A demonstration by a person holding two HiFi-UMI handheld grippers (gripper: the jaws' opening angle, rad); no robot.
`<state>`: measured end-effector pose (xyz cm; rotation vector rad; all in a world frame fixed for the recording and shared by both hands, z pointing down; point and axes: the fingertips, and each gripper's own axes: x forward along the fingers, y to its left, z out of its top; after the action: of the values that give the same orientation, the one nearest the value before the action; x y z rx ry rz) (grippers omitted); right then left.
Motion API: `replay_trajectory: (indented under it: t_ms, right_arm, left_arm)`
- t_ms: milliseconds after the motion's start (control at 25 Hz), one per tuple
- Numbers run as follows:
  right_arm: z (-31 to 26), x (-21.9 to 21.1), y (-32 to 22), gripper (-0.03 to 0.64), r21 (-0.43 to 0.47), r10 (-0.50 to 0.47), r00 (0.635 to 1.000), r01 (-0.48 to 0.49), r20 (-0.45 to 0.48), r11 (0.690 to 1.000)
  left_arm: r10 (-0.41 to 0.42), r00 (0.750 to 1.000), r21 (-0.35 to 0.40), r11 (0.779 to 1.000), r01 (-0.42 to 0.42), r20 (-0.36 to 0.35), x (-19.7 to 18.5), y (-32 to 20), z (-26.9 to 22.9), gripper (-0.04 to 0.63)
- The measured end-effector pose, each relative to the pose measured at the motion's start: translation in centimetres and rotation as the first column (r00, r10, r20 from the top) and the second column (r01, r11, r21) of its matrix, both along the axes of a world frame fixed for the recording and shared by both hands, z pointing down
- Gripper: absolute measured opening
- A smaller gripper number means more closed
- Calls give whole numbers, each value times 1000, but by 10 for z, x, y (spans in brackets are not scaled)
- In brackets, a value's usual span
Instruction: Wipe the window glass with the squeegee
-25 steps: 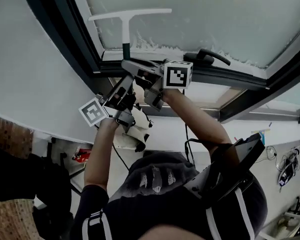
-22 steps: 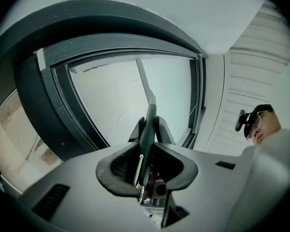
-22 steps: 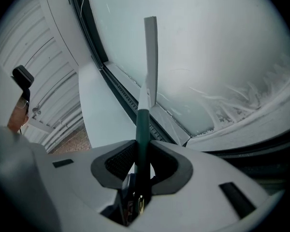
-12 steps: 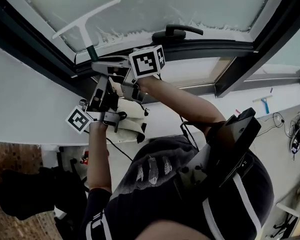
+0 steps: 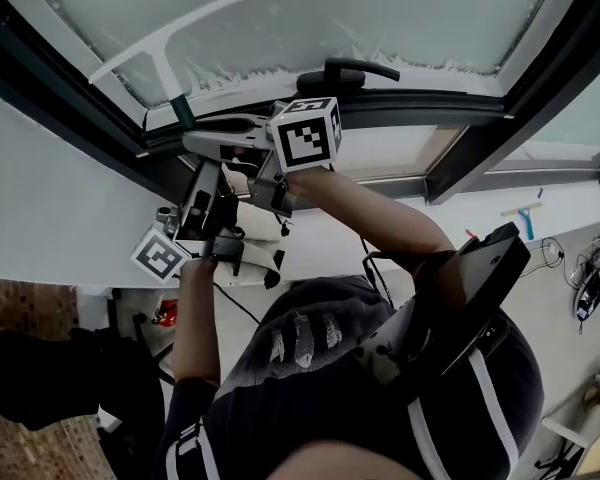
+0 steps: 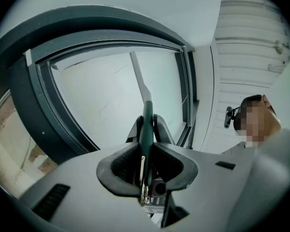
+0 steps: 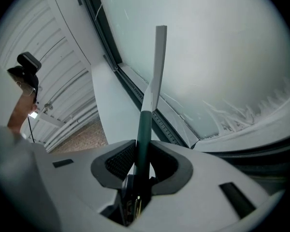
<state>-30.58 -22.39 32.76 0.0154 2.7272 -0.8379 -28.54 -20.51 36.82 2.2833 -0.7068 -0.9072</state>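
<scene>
The squeegee (image 5: 166, 42) has a white T-shaped blade lying slanted against the frosted window glass (image 5: 380, 8) at the upper left. Its dark green handle (image 5: 183, 109) runs down to the grippers. My right gripper (image 5: 195, 140), with the marker cube, reaches in from the right and is shut on the handle (image 7: 144, 124). My left gripper (image 5: 208, 168) comes up from below and is shut on the same handle (image 6: 147, 115). White foam (image 5: 270, 68) clings along the glass's lower edge.
A dark window frame (image 5: 430, 108) borders the glass, with a black window handle (image 5: 345, 71) just right of the grippers. A white wall panel (image 5: 50, 188) lies left. Far right are a small blue squeegee (image 5: 525, 213) and cables (image 5: 585, 288).
The blade has gone from level to slanted and moved left across the lower glass, then barely shifted in the last half second. Both grippers stay shut on the handle.
</scene>
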Motion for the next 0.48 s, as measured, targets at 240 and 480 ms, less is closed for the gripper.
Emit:
replay_trajectory:
  t_ms: [240,480]
  right_arm:
    - [-27,19,5,89,98,2,1000,-5,25,995]
    - [-71,77,-6,89,196,29,998,-40,54,980]
  left_arm:
    - [22,999,75,997,-24,32,18,1,-24,98]
    - [35,993,155,986,-53,115,74,-18,-62,99]
